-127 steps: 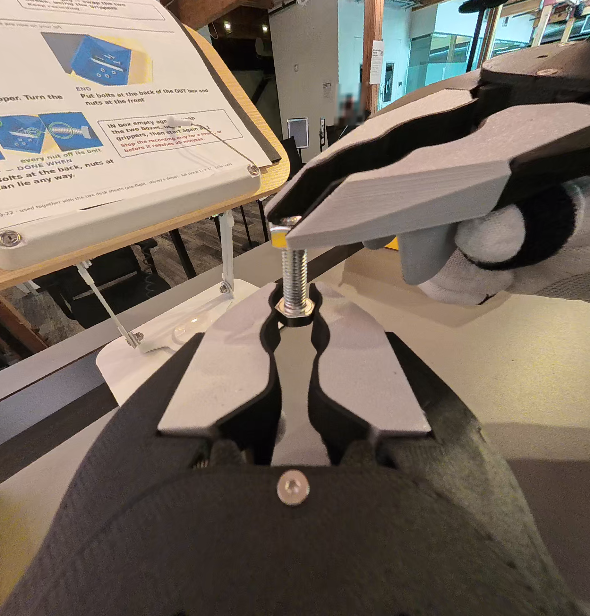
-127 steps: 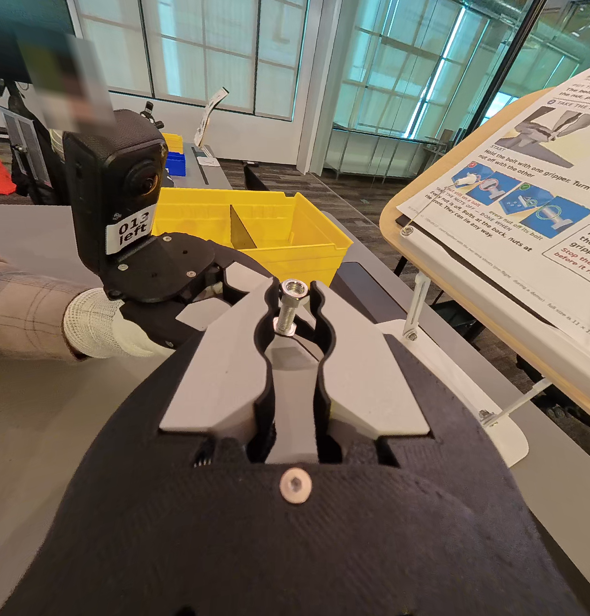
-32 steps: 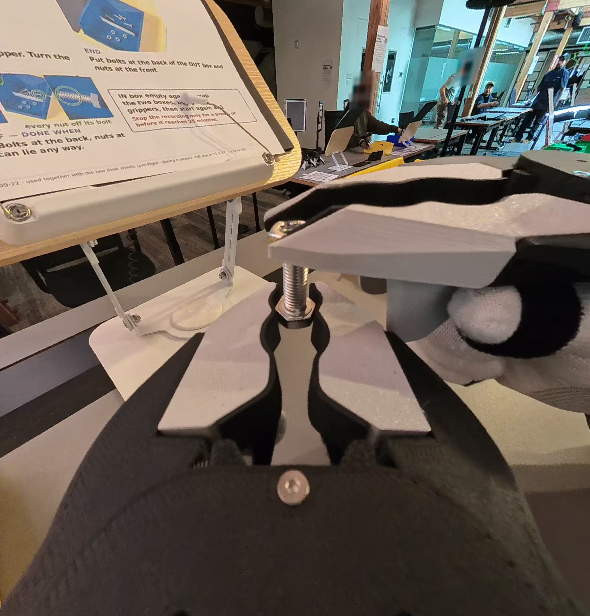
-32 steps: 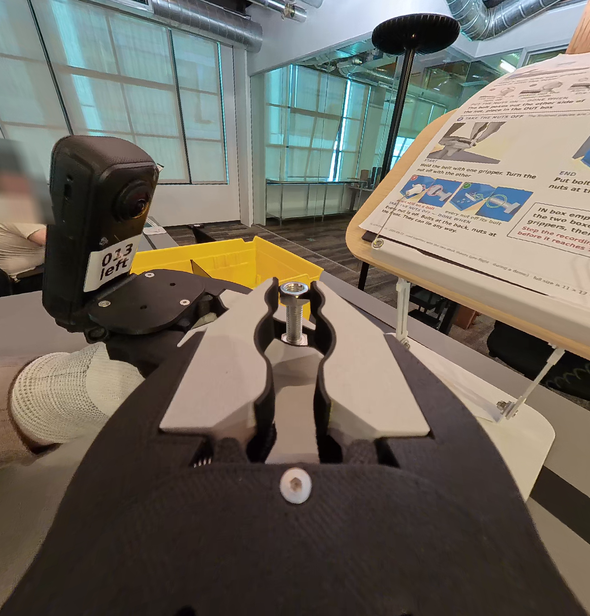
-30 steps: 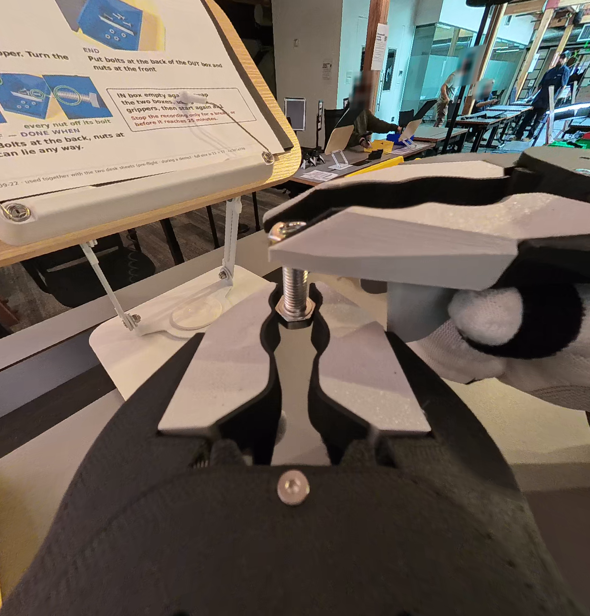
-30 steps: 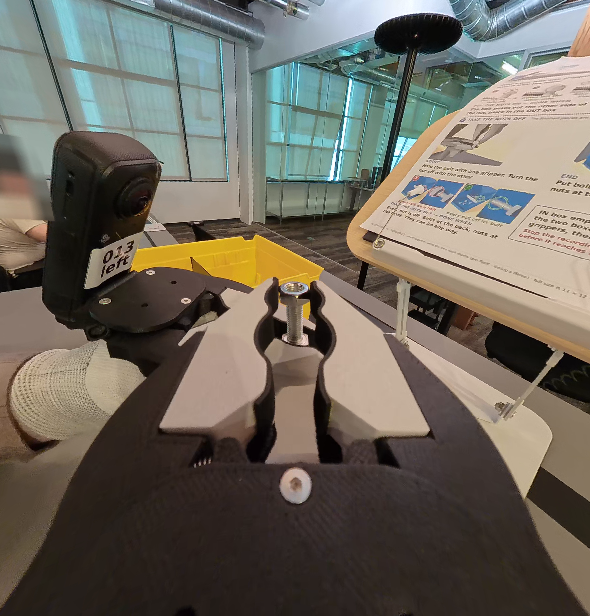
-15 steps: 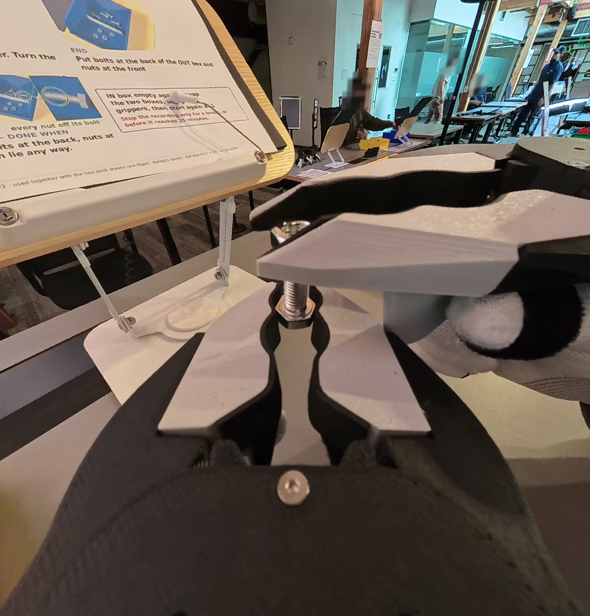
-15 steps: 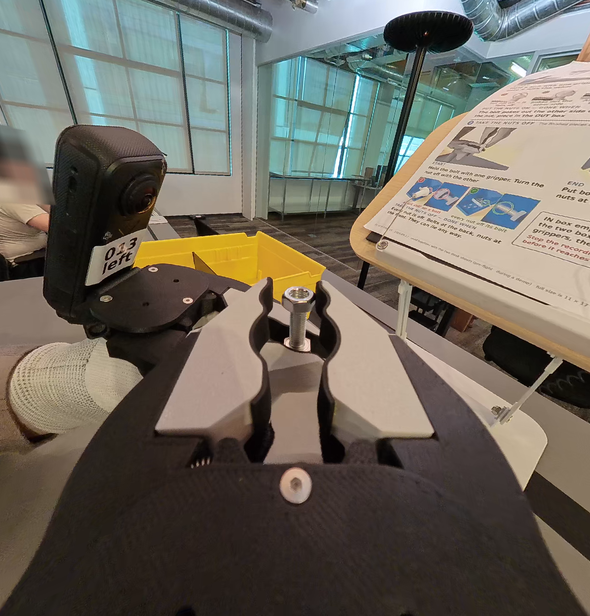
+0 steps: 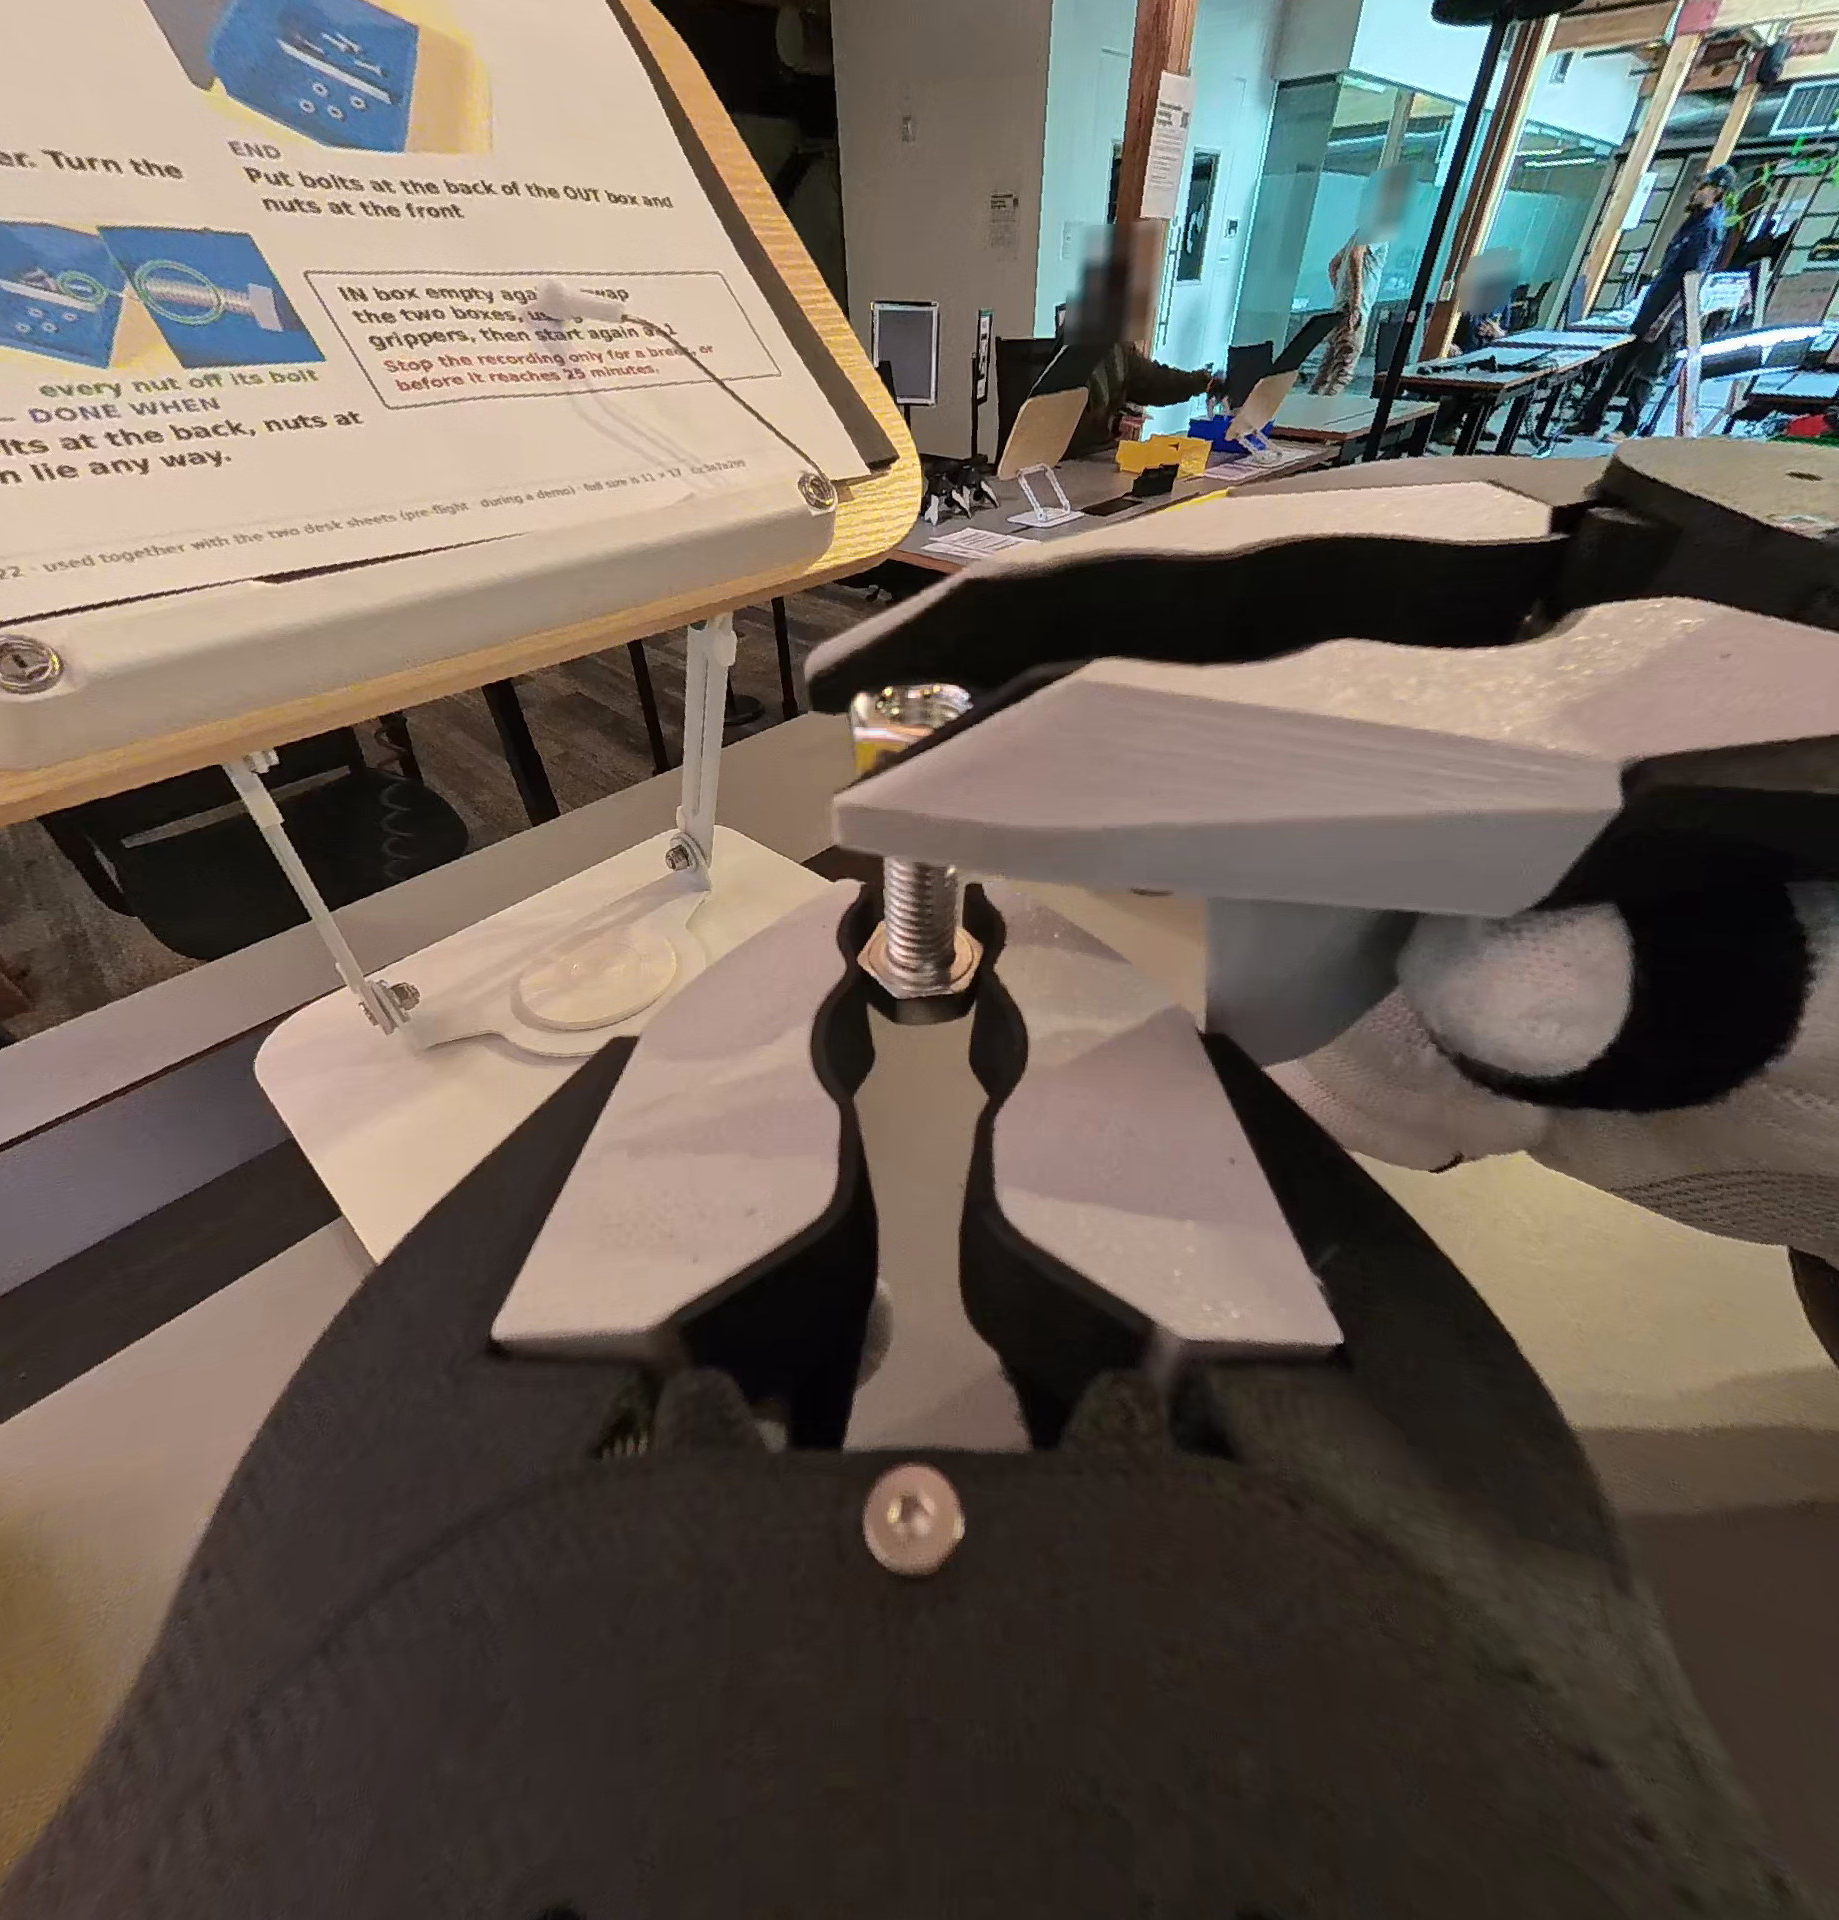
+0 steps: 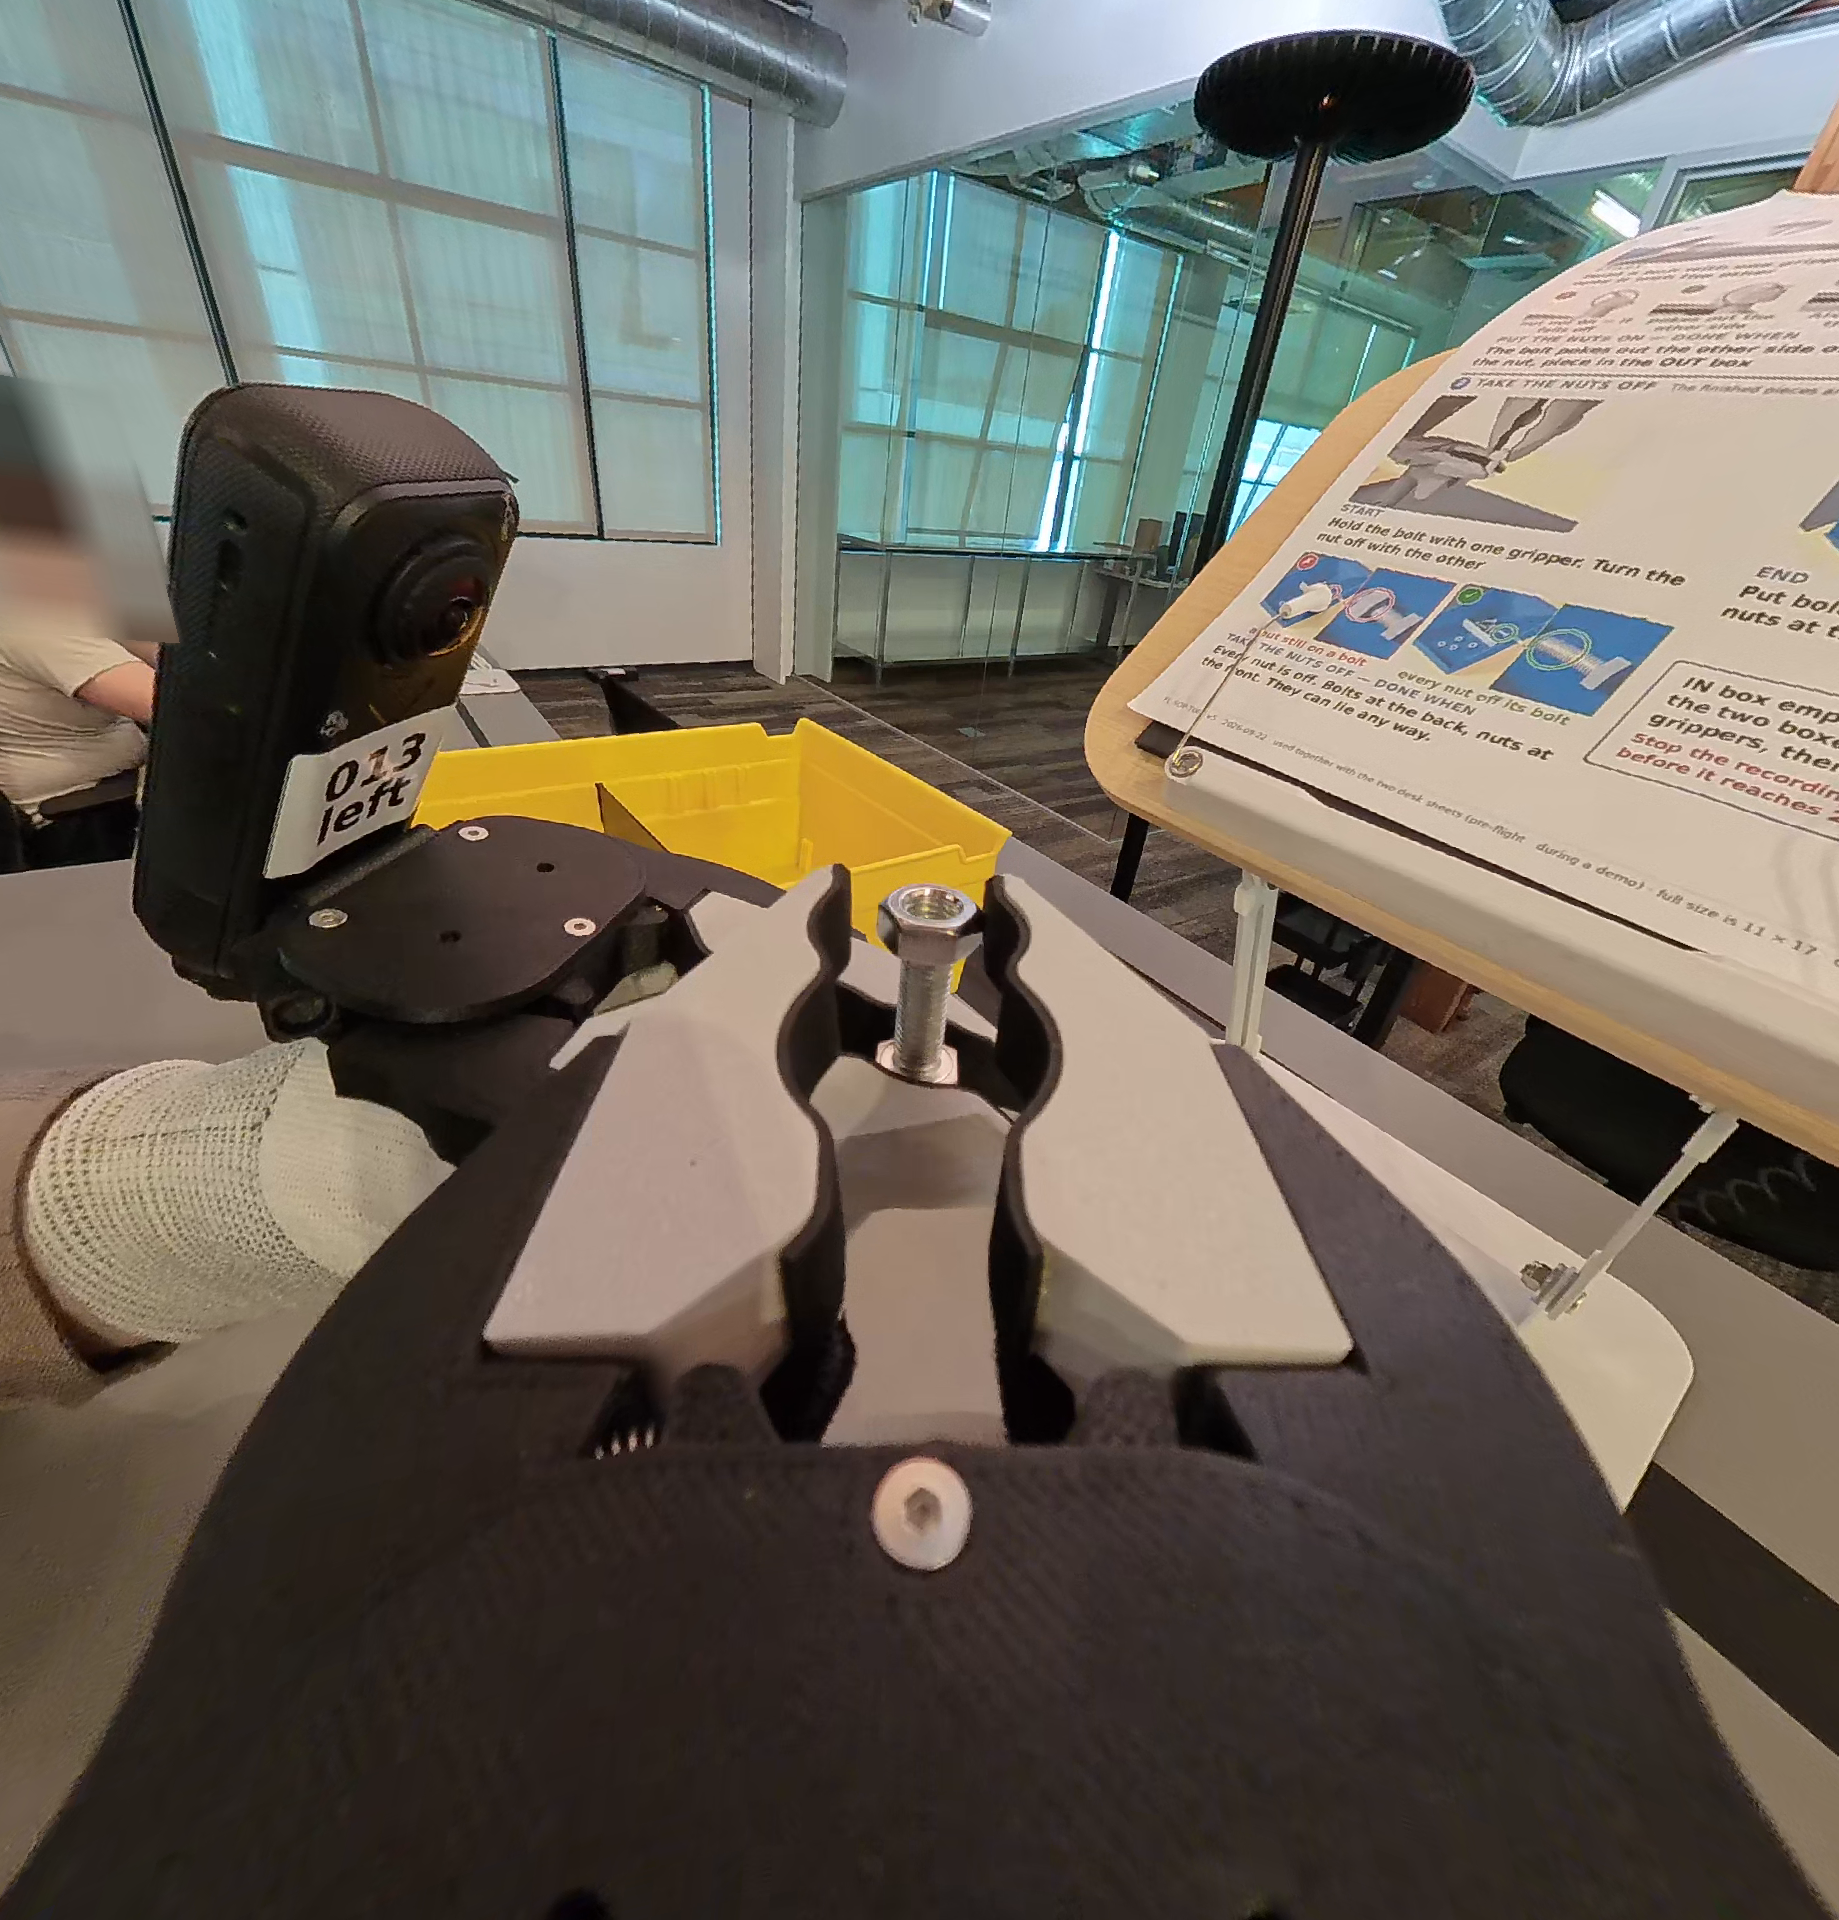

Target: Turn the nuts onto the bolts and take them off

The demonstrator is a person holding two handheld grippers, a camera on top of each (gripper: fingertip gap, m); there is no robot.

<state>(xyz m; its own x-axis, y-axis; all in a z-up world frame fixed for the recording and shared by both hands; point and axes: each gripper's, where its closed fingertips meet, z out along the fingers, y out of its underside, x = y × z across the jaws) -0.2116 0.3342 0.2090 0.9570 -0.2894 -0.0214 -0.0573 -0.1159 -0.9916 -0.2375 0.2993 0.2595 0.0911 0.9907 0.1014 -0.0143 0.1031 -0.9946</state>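
Fingers of the left gripper sit narrow, pinched on the hex head of the bolt at their tips; we note the bolt standing upright, threaded shank pointing up. Right gripper comes in from the side, level, its two grey fingers clamped on the nut at the top end of the shank. In the left wrist view that nut shows only as a bright edge between the right gripper's fingers. In the right wrist view we see bare thread between the nut and the head below, so the nut sits at the very top of the bolt; whether it is on the thread or clear of it, we cannot tell.

White knit gloves cover both of the person's hands: the right under its gripper, the left behind the left gripper's black camera, which carries a white label.

Bolt and both grippers are held in the air above a grey table. A yellow bin with a divider stands on the table just behind the grippers. A printed instruction sheet rests tilted on a wooden board on a white stand. Beyond, people sit at far desks.
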